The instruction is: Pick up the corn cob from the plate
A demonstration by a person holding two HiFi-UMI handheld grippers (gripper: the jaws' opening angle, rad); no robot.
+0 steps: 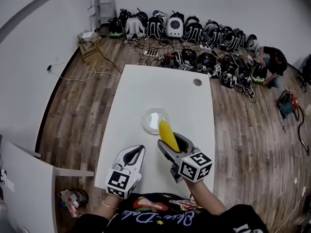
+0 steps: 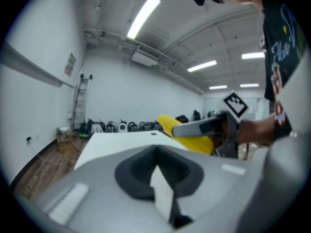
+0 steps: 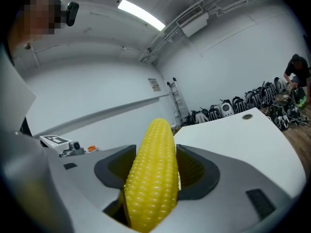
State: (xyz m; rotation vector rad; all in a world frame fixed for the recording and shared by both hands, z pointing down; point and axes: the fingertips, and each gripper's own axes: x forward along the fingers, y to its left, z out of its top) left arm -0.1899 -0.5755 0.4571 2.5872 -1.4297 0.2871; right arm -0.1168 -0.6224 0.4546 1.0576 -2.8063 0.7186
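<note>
My right gripper (image 1: 171, 141) is shut on a yellow corn cob (image 1: 167, 134), held above the white table (image 1: 131, 101) just to the near right of the plate. The cob (image 3: 151, 178) fills the gap between the jaws and sticks out past them. A round clear plate (image 1: 153, 120) lies bare in the middle of the table. My left gripper (image 1: 136, 153) hovers over the table's near edge, shut with nothing in it. From the left gripper view (image 2: 163, 191) the cob (image 2: 187, 135) and the right gripper (image 2: 204, 128) show off to the right.
A small round grommet (image 1: 197, 82) sits in the table near its far edge. Many backpacks (image 1: 194, 30) and cables line the far wall, with a person (image 1: 273, 59) crouched at the right. A ladder (image 1: 99, 4) leans at the back left. Wooden floor surrounds the table.
</note>
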